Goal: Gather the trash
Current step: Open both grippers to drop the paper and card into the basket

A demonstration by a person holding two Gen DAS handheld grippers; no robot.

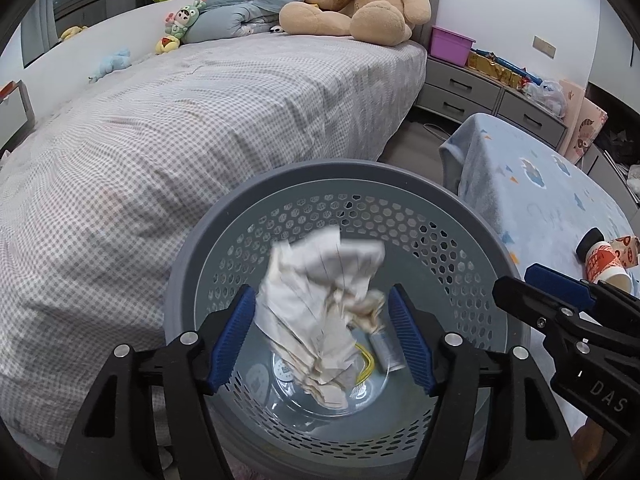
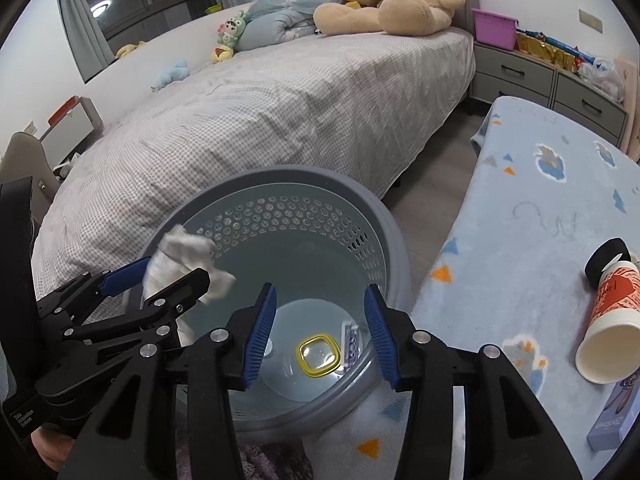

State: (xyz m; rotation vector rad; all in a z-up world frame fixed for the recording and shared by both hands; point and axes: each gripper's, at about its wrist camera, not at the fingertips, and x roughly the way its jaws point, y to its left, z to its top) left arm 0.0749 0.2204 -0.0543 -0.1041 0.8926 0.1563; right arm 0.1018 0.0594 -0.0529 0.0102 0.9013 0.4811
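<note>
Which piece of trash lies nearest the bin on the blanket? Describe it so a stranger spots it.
Start at the grey perforated bin beside the bed. Right of it, on the blue cartoon blanket, lies a toppled paper cup: orange print, black lid, white open mouth, unlike the flat purple box beside it.

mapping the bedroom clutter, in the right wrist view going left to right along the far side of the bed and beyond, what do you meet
yellow plush → blue plush → green doll → folded blue quilt → teddy bear → purple bin → grey drawers

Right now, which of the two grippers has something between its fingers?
The left gripper: crumpled white paper sits between its blue pads over the grey basket. The right gripper is empty.
</note>
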